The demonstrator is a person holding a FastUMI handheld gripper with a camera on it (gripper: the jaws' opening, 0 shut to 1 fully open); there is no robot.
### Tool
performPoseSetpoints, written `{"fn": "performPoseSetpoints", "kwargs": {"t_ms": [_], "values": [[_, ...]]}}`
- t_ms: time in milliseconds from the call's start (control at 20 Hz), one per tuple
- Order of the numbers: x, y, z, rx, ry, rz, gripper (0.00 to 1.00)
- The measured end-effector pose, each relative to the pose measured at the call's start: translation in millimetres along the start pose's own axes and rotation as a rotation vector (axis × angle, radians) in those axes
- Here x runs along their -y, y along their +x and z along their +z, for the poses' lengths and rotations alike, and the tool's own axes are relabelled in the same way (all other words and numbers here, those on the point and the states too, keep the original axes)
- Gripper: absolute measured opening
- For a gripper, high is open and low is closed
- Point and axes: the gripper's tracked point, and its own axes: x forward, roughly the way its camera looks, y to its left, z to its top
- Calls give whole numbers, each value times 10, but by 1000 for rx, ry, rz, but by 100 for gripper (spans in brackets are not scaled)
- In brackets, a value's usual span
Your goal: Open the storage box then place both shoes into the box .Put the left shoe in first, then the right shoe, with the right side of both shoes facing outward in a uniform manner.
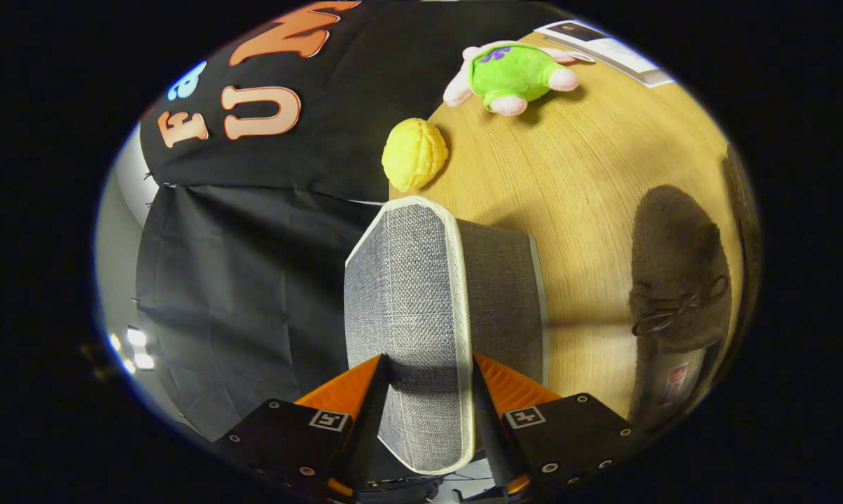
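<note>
So the gripper (pixel 427 381) has both fingers clamped on the grey storage box's lid (pixel 409 308), lifted up on edge. Box (pixel 505 294) sits on the wooden table (pixel 589 175); a brown shoe (pixel 677 273) lies just beside it.

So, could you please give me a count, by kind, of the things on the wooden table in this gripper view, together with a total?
Grey fabric storage box, its lid gripped between the fingers: 1
Brown fuzzy shoe, beside the box: 1
Green and pink plush toy, beyond the box: 1
Yellow walnut-shaped toy, beyond the box: 1
White booklet, past the plush toy: 1
Total: 5
</note>
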Motion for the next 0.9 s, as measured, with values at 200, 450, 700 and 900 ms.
{"fn": "performPoseSetpoints", "kwargs": {"t_ms": [200, 450, 700, 900], "values": [[-93, -159, 85, 28, -80, -28, 27], [-420, -223, 125, 25, -84, -14, 1], [-1189, -471, 195, 54, -220, 76, 2], [-1818, -399, 225, 94, -333, 124, 4]]}}
